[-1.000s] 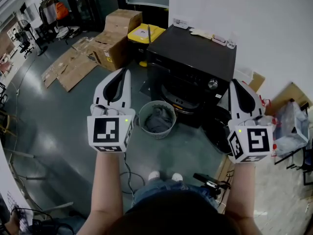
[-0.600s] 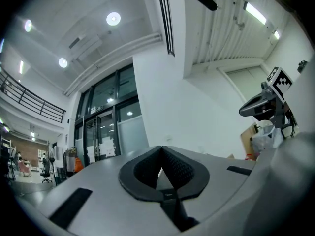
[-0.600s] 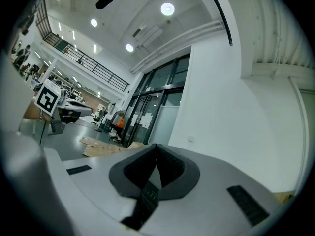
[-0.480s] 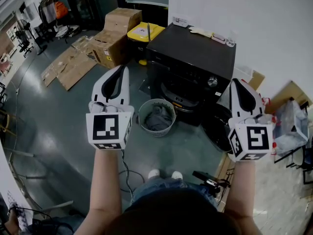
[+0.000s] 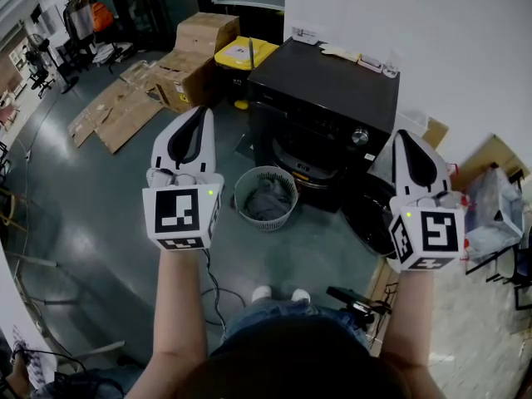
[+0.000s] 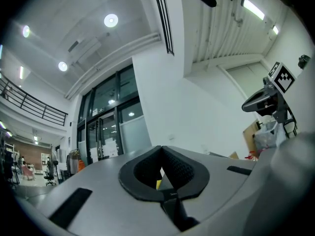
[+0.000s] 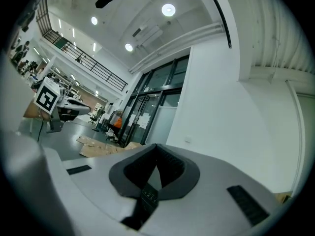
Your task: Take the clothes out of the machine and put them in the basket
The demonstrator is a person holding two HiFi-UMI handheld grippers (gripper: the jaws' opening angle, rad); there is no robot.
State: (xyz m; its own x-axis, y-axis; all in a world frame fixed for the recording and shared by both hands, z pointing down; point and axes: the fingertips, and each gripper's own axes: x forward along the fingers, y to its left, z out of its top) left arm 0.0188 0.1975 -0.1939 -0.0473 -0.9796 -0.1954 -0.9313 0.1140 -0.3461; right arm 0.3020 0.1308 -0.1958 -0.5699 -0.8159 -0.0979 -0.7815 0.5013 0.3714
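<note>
While the basket [image 5: 264,228] of clothes [image 5: 268,200] sat in front of the machine [image 5: 328,98], the left tongs [image 5: 202,111] and right tongs [image 5: 405,136] were shut, holding nothing.

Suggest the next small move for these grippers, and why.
Probably lower the right gripper toward the front opening of the washing machine, spreading its jaws on the way. It and the left gripper are shut, empty and held high, while the basket holds only some grey cloth.
</note>
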